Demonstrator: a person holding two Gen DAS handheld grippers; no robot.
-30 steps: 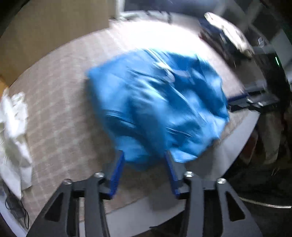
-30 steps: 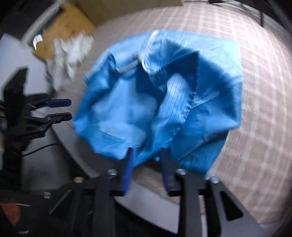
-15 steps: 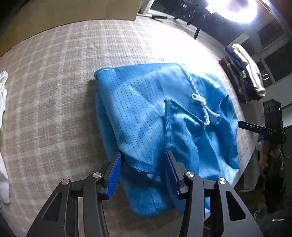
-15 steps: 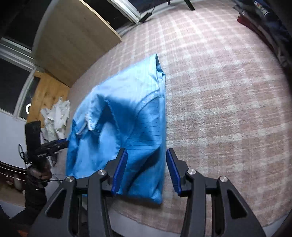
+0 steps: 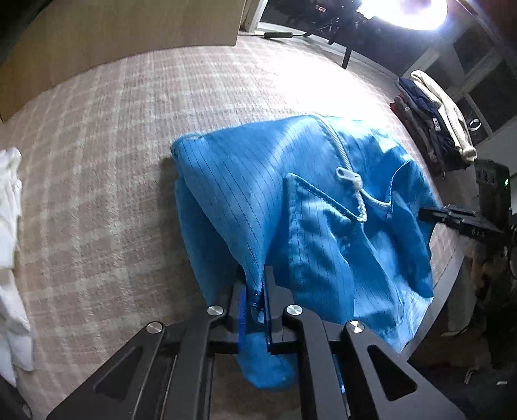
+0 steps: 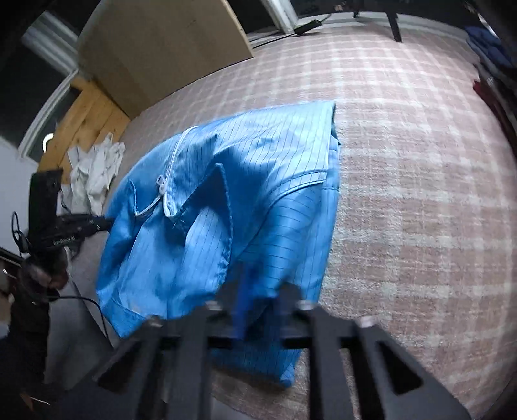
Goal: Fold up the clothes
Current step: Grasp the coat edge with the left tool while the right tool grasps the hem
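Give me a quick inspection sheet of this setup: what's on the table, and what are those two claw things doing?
Surface: table under a pink checked cloth.
Job's things: blue zip-front garment, partly folded, near edge hanging off the table.
Clutter: white cloth heap; stack of folded clothes.
Grippers: left gripper and right gripper have just closed, each pinching the garment's near edge.
Cables: black cable beside the table.
Surroundings: bright lamp, wooden panel.
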